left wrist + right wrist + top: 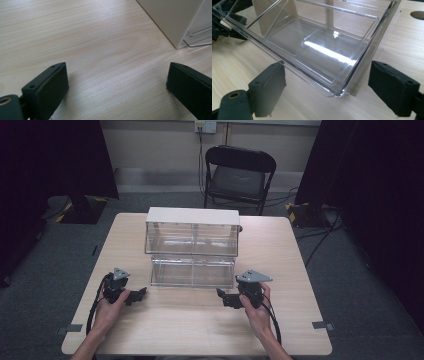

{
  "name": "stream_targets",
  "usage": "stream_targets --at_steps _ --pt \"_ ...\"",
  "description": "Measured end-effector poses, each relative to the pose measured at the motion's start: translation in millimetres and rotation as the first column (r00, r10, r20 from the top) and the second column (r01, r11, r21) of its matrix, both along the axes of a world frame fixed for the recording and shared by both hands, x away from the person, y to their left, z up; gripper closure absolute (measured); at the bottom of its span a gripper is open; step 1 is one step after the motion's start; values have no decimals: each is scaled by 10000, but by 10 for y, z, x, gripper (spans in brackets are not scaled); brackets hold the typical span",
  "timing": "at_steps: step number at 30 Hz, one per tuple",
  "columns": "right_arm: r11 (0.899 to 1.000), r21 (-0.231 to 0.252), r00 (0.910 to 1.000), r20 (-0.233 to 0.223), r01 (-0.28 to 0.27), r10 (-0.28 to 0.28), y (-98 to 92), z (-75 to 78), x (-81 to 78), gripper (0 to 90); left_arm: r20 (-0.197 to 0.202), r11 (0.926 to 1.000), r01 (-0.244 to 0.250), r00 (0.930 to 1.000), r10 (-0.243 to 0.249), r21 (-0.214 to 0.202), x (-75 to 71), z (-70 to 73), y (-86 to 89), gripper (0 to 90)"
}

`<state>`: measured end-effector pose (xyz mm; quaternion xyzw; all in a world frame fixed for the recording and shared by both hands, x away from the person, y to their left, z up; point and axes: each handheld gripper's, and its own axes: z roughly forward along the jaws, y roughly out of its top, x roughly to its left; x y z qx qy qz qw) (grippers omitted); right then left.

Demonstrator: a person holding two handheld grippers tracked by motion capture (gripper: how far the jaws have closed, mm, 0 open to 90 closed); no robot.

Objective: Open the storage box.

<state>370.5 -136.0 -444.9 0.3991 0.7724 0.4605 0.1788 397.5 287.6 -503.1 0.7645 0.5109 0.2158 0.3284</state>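
A see-through box with two drawers, one above the other, and a white top, the drawer box, stands in the middle of the light wooden table. The bottom drawer is pulled out a little toward the person, so its front sticks out past the top drawer. Both drawers look empty inside. The left gripper is near the front left corner of the drawer box, low over the table, and it does not touch the box. The person's left hand holds it. In the left gripper view the two black jaws are wide apart with only bare table between them, and the white side wall of the drawer box shows off to one side. The right gripper is near the front right corner of the drawer box, held by the right hand. In the right gripper view its jaws are also wide apart and hold nothing. The clear bottom drawer lies just ahead of them, with its corner close to the gap between the jaws but not in it. A black folding chair stands on the floor behind the drawer box, past the far edge of the table.
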Motion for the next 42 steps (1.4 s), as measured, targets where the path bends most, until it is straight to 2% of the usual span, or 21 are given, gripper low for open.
stream_targets --at_steps 14,32,37,42 --pt "9999 162 9999 151 -4 2 -4 51 -1 138 -1 10000 3 10000 -3 5 0 0 0 35" --pt "9997 54 9997 -123 -219 219 14 86 37 135 0 10000 1 10000 -1 1 0 0 0 35" --pt "9999 127 9999 90 -114 113 19 133 25 134 2 10000 -1 10000 1 2 0 0 0 35" --pt "9998 104 9999 95 -141 140 20 138 29 134 1 10000 0 10000 0 0 0 0 0 35"
